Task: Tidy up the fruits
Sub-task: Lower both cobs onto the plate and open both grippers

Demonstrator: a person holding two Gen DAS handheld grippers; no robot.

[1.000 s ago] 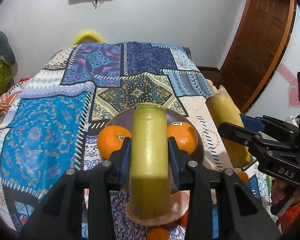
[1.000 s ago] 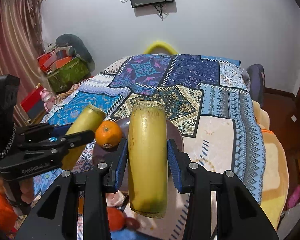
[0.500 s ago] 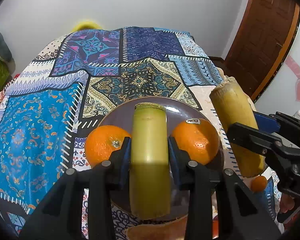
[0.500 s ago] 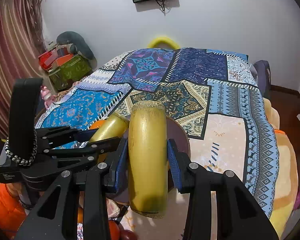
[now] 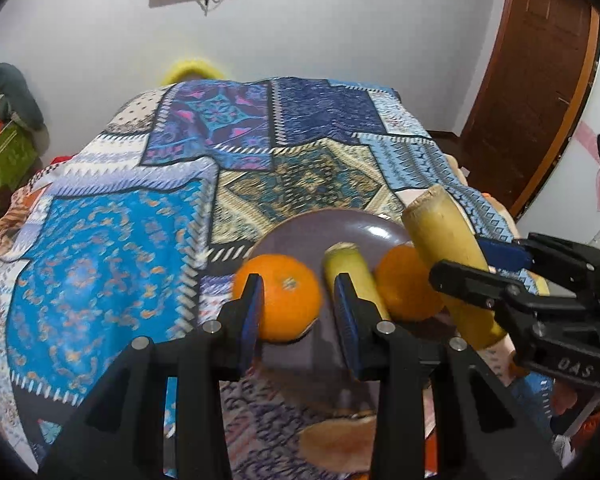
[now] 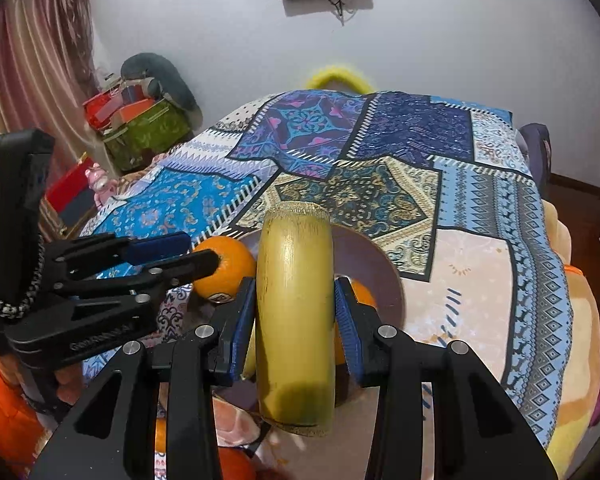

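Left tongs released cane piece onto plate.

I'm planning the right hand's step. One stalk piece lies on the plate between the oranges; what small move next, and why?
Probably lower the right gripper toward the plate's bare far side: it is shut on the second stalk piece, hanging over an orange, so a straight drop would likely land on fruit.

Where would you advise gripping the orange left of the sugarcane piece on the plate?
Probably the orange across its middle, from above, jaws on its near and far sides: it is round, and the sugarcane piece lies close on its right, with bare plate beyond.
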